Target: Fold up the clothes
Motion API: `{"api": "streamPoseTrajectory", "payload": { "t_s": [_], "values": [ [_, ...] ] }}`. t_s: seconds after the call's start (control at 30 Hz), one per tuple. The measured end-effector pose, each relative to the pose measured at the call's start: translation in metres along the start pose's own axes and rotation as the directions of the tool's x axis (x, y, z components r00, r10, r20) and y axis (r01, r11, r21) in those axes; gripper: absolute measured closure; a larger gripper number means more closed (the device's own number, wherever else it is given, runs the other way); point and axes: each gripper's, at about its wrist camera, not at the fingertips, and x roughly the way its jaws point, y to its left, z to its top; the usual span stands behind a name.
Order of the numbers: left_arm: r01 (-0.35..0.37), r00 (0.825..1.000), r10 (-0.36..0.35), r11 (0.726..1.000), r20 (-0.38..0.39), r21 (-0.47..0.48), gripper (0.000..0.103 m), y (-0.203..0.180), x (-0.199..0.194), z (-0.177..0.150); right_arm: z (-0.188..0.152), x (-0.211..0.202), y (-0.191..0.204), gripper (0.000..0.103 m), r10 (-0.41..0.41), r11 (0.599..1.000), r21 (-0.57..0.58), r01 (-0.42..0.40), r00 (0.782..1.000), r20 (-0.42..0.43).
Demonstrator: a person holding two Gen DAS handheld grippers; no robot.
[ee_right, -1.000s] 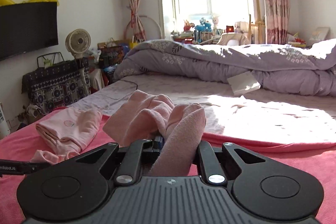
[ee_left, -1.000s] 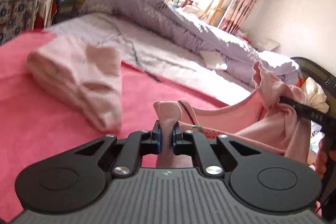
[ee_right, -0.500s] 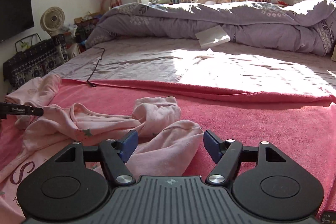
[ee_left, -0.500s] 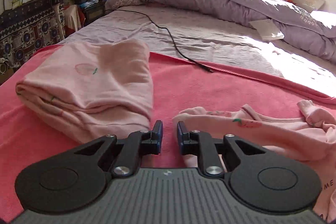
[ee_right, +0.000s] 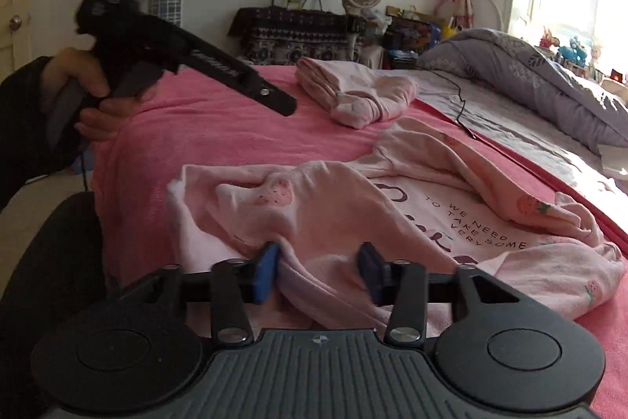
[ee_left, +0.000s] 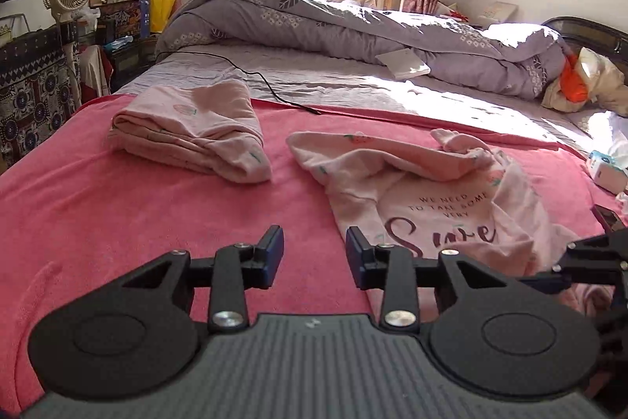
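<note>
- Dropped: printed top (ee_left: pixel 428 199) now in a rumpled heap on the pink blanket (ee_left: pixel 137 207), no longer lifted off it as a second ago.
- Left gripper (ee_left: pixel 314 256): jaws just been opening, apart now, only blanket between them, top just to the right.
- Right gripper (ee_right: pixel 318 271): opened wide, then closing again; blue pads (ee_right: pixel 265 271) apart, a fold of the top's near edge between them, touching the left pad, not yet pinched.
- Folded garment (ee_left: pixel 188 128) beyond, apart from the top.
- Likely next: spreading the top flat before any fold.
</note>
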Motion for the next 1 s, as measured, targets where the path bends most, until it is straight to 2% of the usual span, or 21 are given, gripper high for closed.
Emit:
{"api": "streamPoseTrajectory", "payload": {
  "t_s": [0.03, 0.1, 0.17, 0.2, 0.27, 0.3, 0.33, 0.37, 0.4, 0.43, 0.47, 0.53, 0.57, 0.7, 0.77, 0.83, 0.9, 0.93, 0.97, 1.0],
  "values": [
    [0.020, 1.000, -0.020, 1.000, -0.007, 0.020, 0.057, -0.005, -0.007, -0.005, 0.005, -0.004, -0.012, 0.090, -0.022, 0.997, 0.073, 0.021, 1.000, 0.012],
    [0.057, 0.998, -0.056, 0.997, -0.009, 0.057, 0.055, -0.015, -0.015, -0.011, 0.016, -0.017, -0.041, 0.090, -0.100, 0.978, 0.186, 0.091, 0.994, 0.039],
    [0.097, 0.995, -0.097, 0.991, -0.009, 0.089, 0.055, -0.025, -0.020, -0.014, 0.027, -0.038, -0.068, 0.090, -0.216, 0.952, 0.239, 0.191, 0.973, 0.083],
    [0.118, 0.993, -0.118, 0.988, -0.006, 0.101, 0.055, -0.031, -0.022, -0.015, 0.033, -0.048, -0.082, 0.090, -0.291, 0.932, 0.255, 0.258, 0.951, 0.101],
    [0.164, 0.986, -0.165, 0.978, -0.007, 0.125, 0.052, -0.044, -0.023, -0.017, 0.044, -0.067, -0.111, 0.090, -0.486, 0.855, 0.272, 0.441, 0.865, 0.127],
    [0.187, 0.982, -0.188, 0.973, -0.009, 0.137, 0.050, -0.051, -0.023, -0.018, 0.048, -0.076, -0.129, 0.090, -0.571, 0.800, 0.310, 0.514, 0.810, 0.131],
    [0.210, 0.977, -0.211, 0.966, -0.012, 0.150, 0.045, -0.057, -0.023, -0.020, 0.047, -0.083, -0.153, 0.087, -0.656, 0.726, 0.367, 0.582, 0.745, 0.117],
    [0.231, 0.973, -0.231, 0.959, -0.018, 0.167, 0.043, -0.065, -0.023, -0.023, 0.044, -0.087, -0.172, 0.072, -0.716, 0.660, 0.407, 0.631, 0.693, 0.087],
    [0.241, 0.970, -0.241, 0.953, -0.028, 0.181, 0.043, -0.071, -0.023, -0.025, 0.040, -0.090, -0.187, 0.062, -0.748, 0.613, 0.436, 0.659, 0.662, 0.049],
    [0.253, 0.967, -0.250, 0.946, -0.040, 0.203, 0.043, -0.077, -0.023, -0.029, 0.033, -0.092, -0.193, 0.042, -0.738, 0.604, 0.447, 0.659, 0.675, 0.004],
    [0.265, 0.964, -0.260, 0.938, -0.054, 0.224, 0.040, -0.082, -0.023, -0.033, 0.024, -0.096, -0.195, 0.032, -0.709, 0.621, 0.458, 0.637, 0.705, -0.019],
    [0.279, 0.960, -0.267, 0.923, -0.081, 0.264, 0.033, -0.090, -0.022, -0.043, -0.003, -0.106, -0.173, 0.031, -0.583, 0.742, 0.434, 0.511, 0.812, 0.039],
    [0.281, 0.960, -0.265, 0.917, -0.094, 0.282, 0.030, -0.093, -0.021, -0.048, -0.015, -0.110, -0.158, 0.029, -0.522, 0.793, 0.405, 0.456, 0.851, 0.064],
    [0.257, 0.964, -0.221, 0.917, -0.146, 0.305, 0.026, -0.096, -0.012, -0.061, -0.054, -0.118, -0.085, 0.027, -0.305, 0.929, 0.248, 0.276, 0.949, 0.084],
    [0.253, 0.965, -0.216, 0.920, -0.151, 0.298, 0.023, -0.094, -0.011, -0.066, -0.065, -0.116, -0.050, 0.027, -0.207, 0.961, 0.199, 0.192, 0.976, 0.060],
    [0.254, 0.965, -0.220, 0.921, -0.142, 0.295, 0.023, -0.095, -0.013, -0.068, -0.075, -0.111, -0.017, 0.027, -0.127, 0.981, 0.150, 0.123, 0.992, 0.017],
    [0.267, 0.962, -0.238, 0.922, -0.133, 0.280, 0.027, -0.095, -0.016, -0.069, -0.083, -0.099, 0.003, 0.031, -0.167, 0.980, 0.102, 0.171, 0.985, -0.046],
    [0.275, 0.960, -0.249, 0.924, -0.129, 0.264, 0.033, -0.093, -0.018, -0.069, -0.086, -0.095, 0.007, 0.053, -0.204, 0.974, 0.090, 0.210, 0.977, -0.068],
    [0.284, 0.957, -0.260, 0.926, -0.125, 0.248, 0.049, -0.092, -0.019, -0.068, -0.090, -0.090, 0.012, 0.080, -0.241, 0.966, 0.077, 0.248, 0.966, -0.089],
    [0.288, 0.956, -0.266, 0.929, -0.121, 0.234, 0.057, -0.090, -0.021, -0.067, -0.091, -0.089, 0.014, 0.083, -0.269, 0.958, 0.073, 0.276, 0.958, -0.098]
  ]
}}
